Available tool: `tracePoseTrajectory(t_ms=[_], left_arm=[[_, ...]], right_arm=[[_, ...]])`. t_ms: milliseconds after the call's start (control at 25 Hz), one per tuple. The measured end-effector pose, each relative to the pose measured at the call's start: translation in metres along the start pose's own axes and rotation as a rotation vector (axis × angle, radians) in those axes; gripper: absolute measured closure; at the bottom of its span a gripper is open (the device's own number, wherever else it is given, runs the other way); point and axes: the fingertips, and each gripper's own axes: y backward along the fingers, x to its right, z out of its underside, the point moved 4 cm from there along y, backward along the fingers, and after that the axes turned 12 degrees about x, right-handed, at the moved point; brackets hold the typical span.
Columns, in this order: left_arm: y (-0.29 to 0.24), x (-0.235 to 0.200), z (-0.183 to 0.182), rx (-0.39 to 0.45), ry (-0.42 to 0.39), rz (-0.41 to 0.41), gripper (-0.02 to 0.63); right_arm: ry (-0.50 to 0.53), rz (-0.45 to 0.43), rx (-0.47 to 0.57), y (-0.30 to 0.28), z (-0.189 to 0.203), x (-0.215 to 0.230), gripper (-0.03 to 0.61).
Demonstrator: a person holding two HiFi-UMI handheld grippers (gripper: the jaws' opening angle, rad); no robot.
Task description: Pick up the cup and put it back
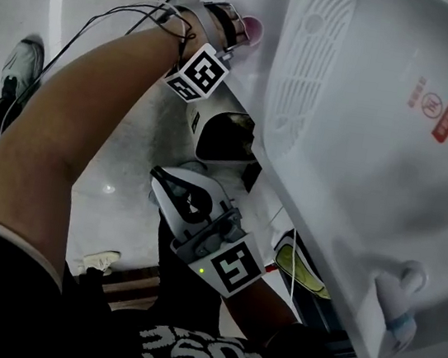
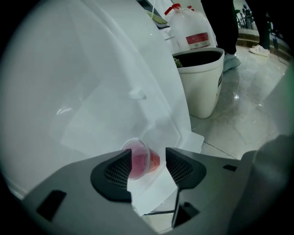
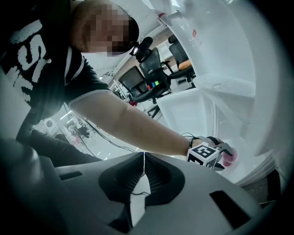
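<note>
A small clear cup [image 2: 141, 160] with red liquid sits on a white ledge [image 2: 154, 190] of a large white machine [image 1: 361, 153]. My left gripper [image 2: 148, 166] is open around it. The cup lies close to the left pad, and a gap shows between it and the right pad. In the head view the left gripper [image 1: 239, 33] reaches up to the machine's far corner, with the pink cup [image 1: 253, 29] at its tips. The right gripper view shows the same cup [image 3: 230, 157] from a distance. My right gripper [image 3: 143, 172] is shut with nothing in it, held low near my body [image 1: 175, 185].
A white bin [image 2: 202, 78] with a dark liner stands on the pale tiled floor beside the machine. A white jug [image 2: 190, 27] with a red cap is behind it. Cables run along my left forearm. Office chairs [image 3: 147, 78] stand further back.
</note>
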Motion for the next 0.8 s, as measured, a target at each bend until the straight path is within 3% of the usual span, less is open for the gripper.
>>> tracePoseTrajectory(t_ms=[280,400,480,680,800], left_arm=[[0.055,-0.01,0.0,0.025,0.069,-0.071,0.373],[0.107,-0.007,0.012,0.003,0.12,-0.082,0.377],[0.154,-0.005,0.023,-0.027,0.166,-0.097,0.418],[0.297,0.007,0.035,-0.089,0.406,-0.151,0.595],[0.388,0.006,0.026,-0.09,0.6,-0.217,0.605]], right_arm=[[0.003,0.002,-0.024,-0.009,-0.016,-0.01,0.543],[0.005,0.014,-0.018,-0.015,-0.037,-0.015,0.543],[0.007,0.022,-0.011,-0.02,-0.056,-0.02,0.543],[0.019,0.017,-0.038,-0.032,-0.112,-0.052,0.543],[0.041,-0.008,-0.069,-0.041,-0.146,-0.079,0.543]])
